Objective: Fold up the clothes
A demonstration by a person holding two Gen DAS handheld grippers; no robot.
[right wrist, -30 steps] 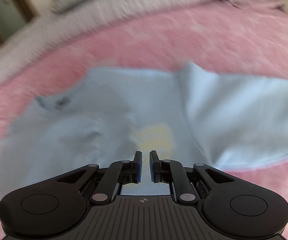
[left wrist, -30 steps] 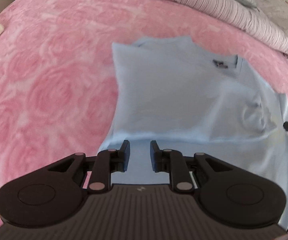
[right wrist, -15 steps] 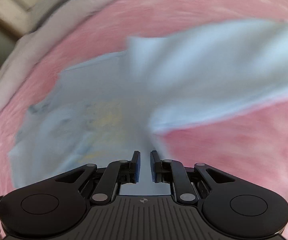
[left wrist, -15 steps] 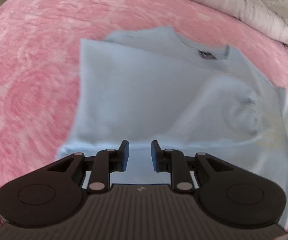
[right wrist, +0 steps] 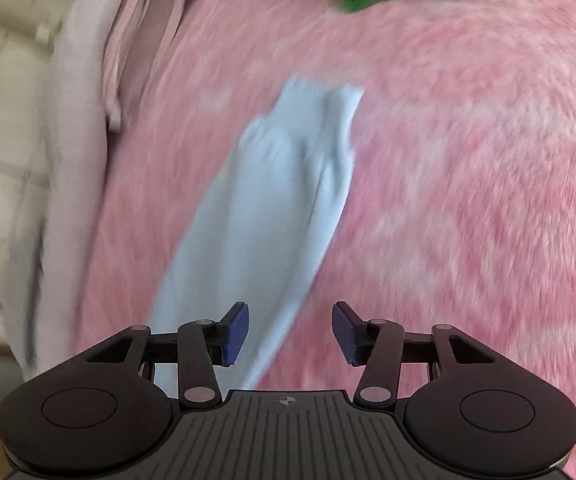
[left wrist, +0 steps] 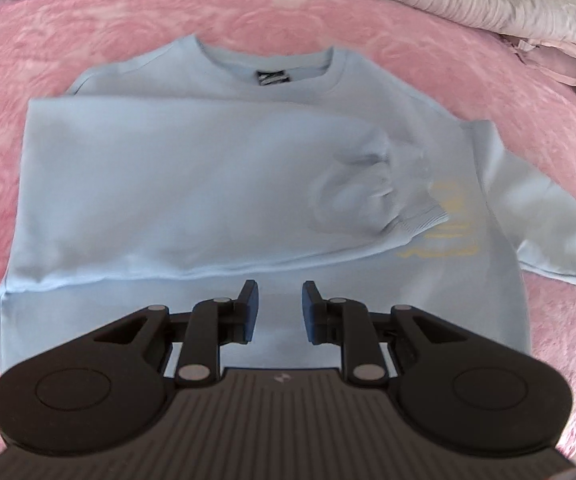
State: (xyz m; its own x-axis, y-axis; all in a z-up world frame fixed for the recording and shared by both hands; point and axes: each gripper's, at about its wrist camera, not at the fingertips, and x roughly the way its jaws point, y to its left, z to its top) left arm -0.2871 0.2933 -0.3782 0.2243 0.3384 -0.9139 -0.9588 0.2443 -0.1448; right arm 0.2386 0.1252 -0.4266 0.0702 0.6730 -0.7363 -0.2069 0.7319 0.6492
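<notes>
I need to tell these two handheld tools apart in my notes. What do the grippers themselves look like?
Both look alike: a matte black body with a ribbed top plate, two round black side lobes, and black linkage arms with silver pivot pins. The left gripper and the right gripper each carry blue finger pads. The plate marks differ: a small pale logo on the left, a crosshair circle on the right. No cables show.

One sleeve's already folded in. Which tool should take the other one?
Probably right. The right tool is open directly over the unfolded sleeve on the pink blanket. The left tool hovers over the sweatshirt's body.
</notes>
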